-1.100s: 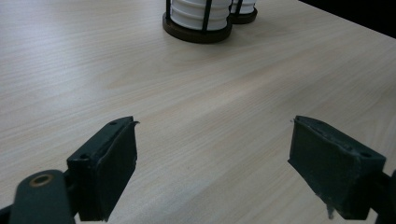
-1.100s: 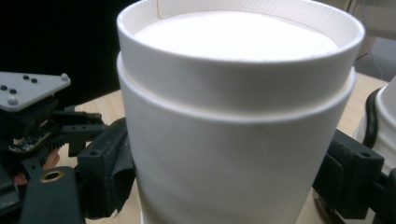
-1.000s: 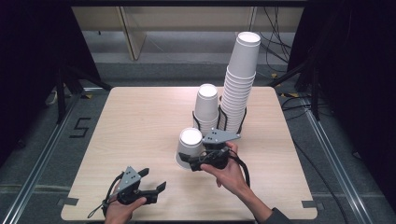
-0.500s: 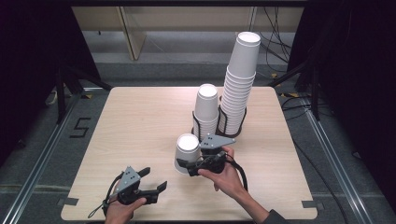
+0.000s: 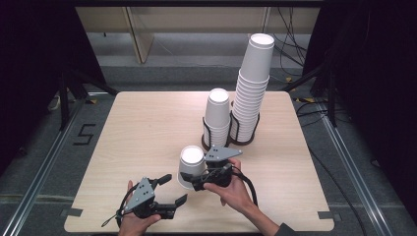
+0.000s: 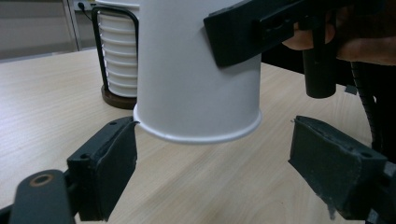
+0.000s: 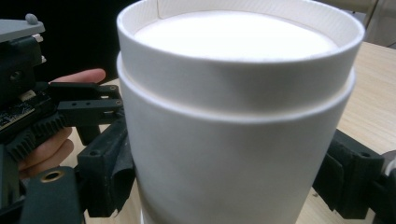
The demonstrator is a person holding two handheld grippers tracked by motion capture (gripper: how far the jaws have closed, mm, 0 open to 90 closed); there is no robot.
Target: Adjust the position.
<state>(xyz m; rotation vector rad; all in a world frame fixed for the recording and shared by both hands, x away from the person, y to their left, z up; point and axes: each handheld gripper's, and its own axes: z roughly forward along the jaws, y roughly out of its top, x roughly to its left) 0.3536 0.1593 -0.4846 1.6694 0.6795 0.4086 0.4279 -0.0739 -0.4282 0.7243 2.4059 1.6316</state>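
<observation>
Since moved nearer: gripped cup [image 5: 191, 166].

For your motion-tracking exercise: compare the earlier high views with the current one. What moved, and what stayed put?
The right claw, shut on the upturned paper cup, carried it down-left toward the left claw. The left claw stayed open near the table's front edge. The short stack and tall stack in the holder did not move.

The right gripper [image 5: 196, 183], clamped on the upside-down white paper cup [image 5: 190, 166], now sits nearer the table's front edge and the left gripper [image 5: 175, 189], farther from the black wire cup holder [image 5: 216, 139].
</observation>
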